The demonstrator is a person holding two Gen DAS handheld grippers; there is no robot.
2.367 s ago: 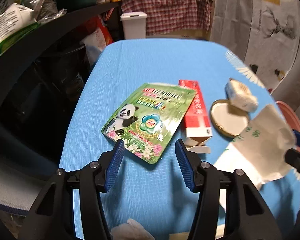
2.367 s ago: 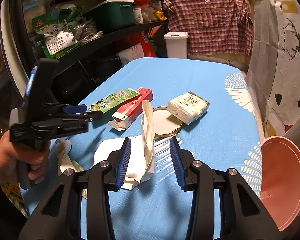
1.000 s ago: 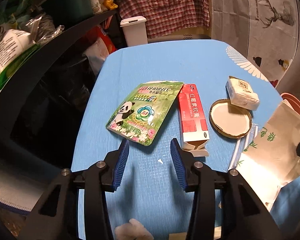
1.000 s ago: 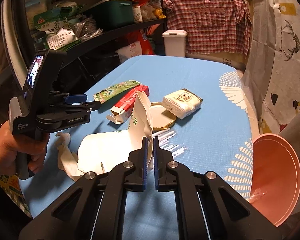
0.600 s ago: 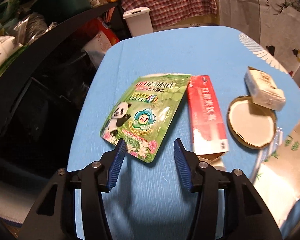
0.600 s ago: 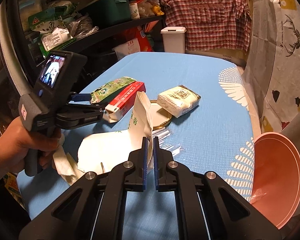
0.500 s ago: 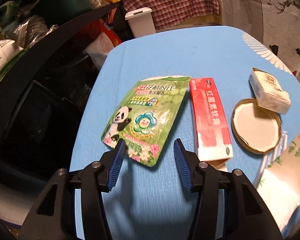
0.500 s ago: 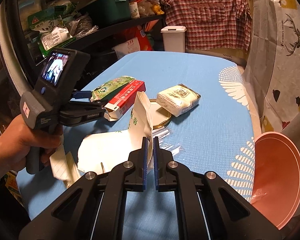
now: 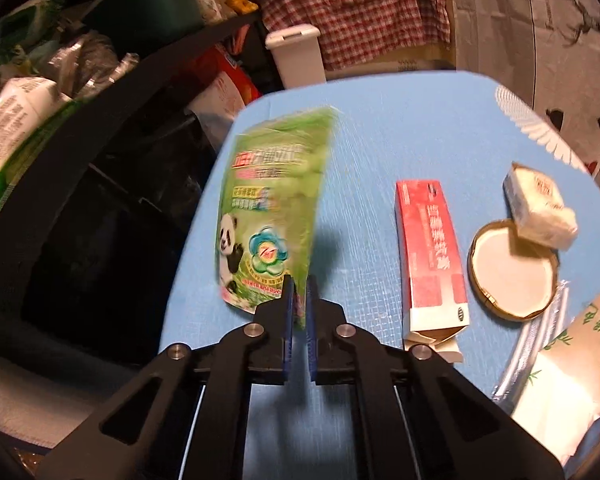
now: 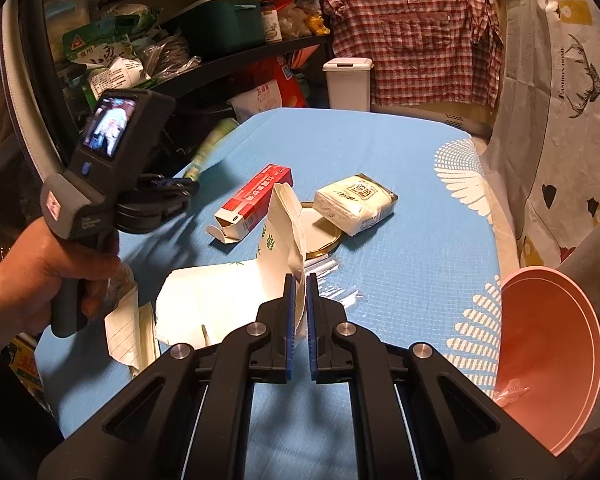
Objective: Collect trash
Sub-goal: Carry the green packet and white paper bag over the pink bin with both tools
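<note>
A green panda pouch (image 9: 272, 200) hangs tilted above the blue table (image 9: 380, 152), blurred by motion. My left gripper (image 9: 299, 284) has its jaws closing, and the pads press on the pouch's lower corner. The right wrist view shows the left gripper (image 10: 180, 190) in a person's hand (image 10: 40, 272), with the pouch (image 10: 212, 140) sticking up from it. My right gripper (image 10: 299, 280) is shut on the upright edge of a white paper bag (image 10: 228, 296). On the table lie a red carton (image 9: 430, 252), a gold-rimmed lid (image 9: 508, 268) and a tissue pack (image 9: 540, 212).
A pink bin (image 10: 552, 360) stands past the table's right edge. Clear plastic wrap (image 10: 328, 280) lies by the bag, and crumpled paper (image 10: 128, 332) lies near the hand. Dark cluttered shelves (image 10: 220, 32) run along the left, with a white pedal bin (image 10: 348, 84) beyond the table's far end.
The left jaws went from wide apart to shut on the green pouch's corner, and the pouch rose off the table. The right gripper kept its hold on the paper bag without moving.
</note>
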